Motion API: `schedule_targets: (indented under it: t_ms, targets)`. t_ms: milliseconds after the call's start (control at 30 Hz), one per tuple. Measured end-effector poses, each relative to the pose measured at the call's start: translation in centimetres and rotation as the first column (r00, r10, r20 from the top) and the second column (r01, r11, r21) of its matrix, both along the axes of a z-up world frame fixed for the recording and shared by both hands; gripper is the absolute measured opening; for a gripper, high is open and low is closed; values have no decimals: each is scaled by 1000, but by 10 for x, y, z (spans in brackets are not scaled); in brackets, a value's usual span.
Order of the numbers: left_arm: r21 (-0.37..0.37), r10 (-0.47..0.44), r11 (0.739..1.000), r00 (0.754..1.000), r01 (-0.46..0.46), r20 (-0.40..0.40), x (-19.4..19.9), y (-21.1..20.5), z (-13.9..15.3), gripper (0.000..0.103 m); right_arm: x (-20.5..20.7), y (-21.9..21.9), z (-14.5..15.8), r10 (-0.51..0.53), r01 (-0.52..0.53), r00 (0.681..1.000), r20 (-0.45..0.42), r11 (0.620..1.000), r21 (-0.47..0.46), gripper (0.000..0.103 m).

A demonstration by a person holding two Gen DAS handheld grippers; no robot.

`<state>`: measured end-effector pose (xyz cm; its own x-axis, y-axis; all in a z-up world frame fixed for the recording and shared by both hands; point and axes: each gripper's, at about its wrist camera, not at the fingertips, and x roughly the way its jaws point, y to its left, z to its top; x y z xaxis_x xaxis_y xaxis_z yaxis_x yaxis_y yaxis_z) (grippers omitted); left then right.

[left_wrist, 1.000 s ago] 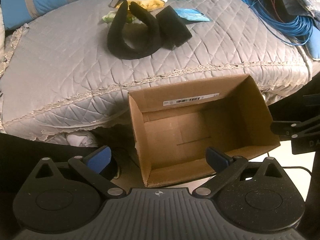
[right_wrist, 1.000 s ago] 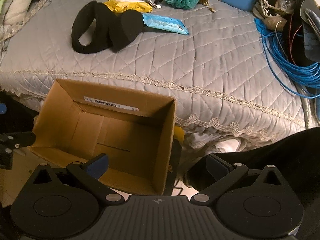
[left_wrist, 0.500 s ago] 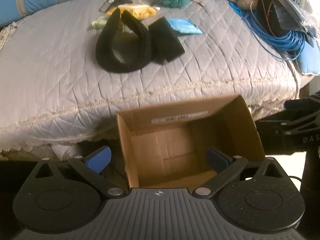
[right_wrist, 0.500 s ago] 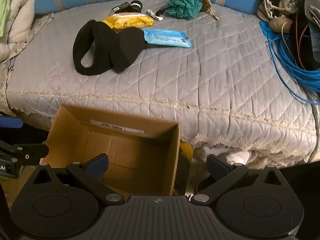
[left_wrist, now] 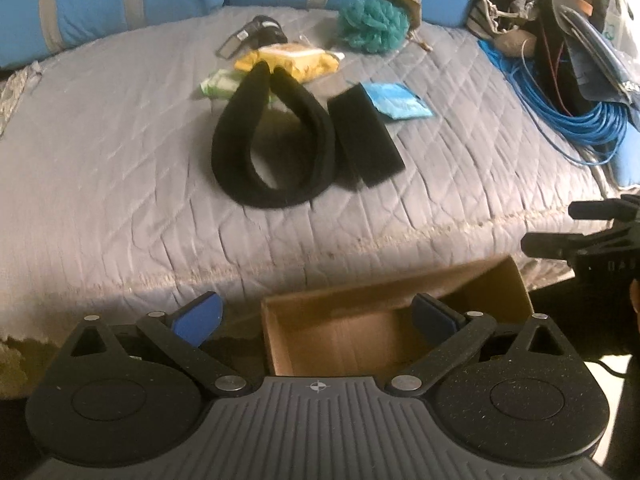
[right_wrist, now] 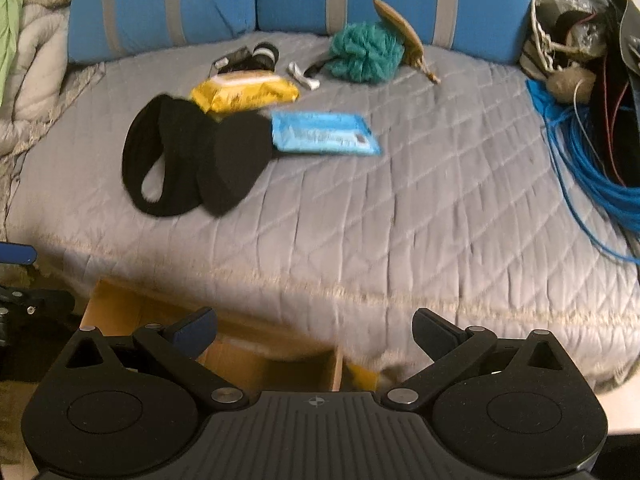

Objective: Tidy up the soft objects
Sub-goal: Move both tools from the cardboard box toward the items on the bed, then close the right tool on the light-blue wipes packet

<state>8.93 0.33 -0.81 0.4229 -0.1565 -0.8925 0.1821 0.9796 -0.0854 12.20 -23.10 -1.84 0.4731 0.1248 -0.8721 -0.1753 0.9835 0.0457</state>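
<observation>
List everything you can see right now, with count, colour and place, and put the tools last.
neck pillow: 1, black, middle of the bed
foam pad: 1, black, right beside the pillow
wipes pack: 1, yellow, behind the pillow
wipes pack: 1, blue, right of the foam pad
small pack: 1, pale green, left of the yellow pack
bath pouf: 1, teal, back of the bed
cardboard box: 1, brown, open, below the bed's front edge
cable coil: 1, blue, right edge of the bed
cushions: 2, blue with grey stripes, along the back
quilt: 1, grey, covering the bed
left tool: open, over the box
right tool: open, at the bed's front edge
</observation>
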Motion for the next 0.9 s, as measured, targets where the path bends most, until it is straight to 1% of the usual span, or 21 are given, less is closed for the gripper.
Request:
schedule_targets:
  t_ms: [167, 267, 400, 533, 600, 700, 800, 900]
  targets:
    - [15, -2, 1000, 1000, 2, 27, 18, 1, -3, 103, 20, -4, -4, 4, -3, 998, 58, 1000, -8, 103]
    - [13, 6, 1000, 998, -6, 58, 29, 4, -3, 103, 31, -7, -7, 0, 2, 996, 90, 1000, -20, 103]
    - [21, 30, 999, 994, -32, 101, 47, 11, 0, 103, 44, -10, -13, -10, 16, 991, 134, 999, -45, 103]
    - [13, 67, 998, 988, -69, 138, 66, 20, 3, 103, 57, -13, -19, -26, 39, 984, 177, 997, -68, 103]
    - [8, 84, 996, 984, -86, 160, 74, 25, 3, 103, 63, -13, -23, -12, 33, 980, 200, 994, -101, 103]
    - [5, 113, 993, 976, -115, 187, 82, 32, 2, 103, 76, -11, -27, 24, 6, 979, 204, 990, -142, 103]
    - [-14, 147, 989, 972, -147, 183, 88, 39, 5, 103, 88, -4, -32, 64, -25, 977, 205, 982, -186, 103]
    - [-28, 161, 987, 969, -159, 189, 92, 45, 8, 103, 98, 3, -36, 105, -62, 974, 200, 976, -208, 103]
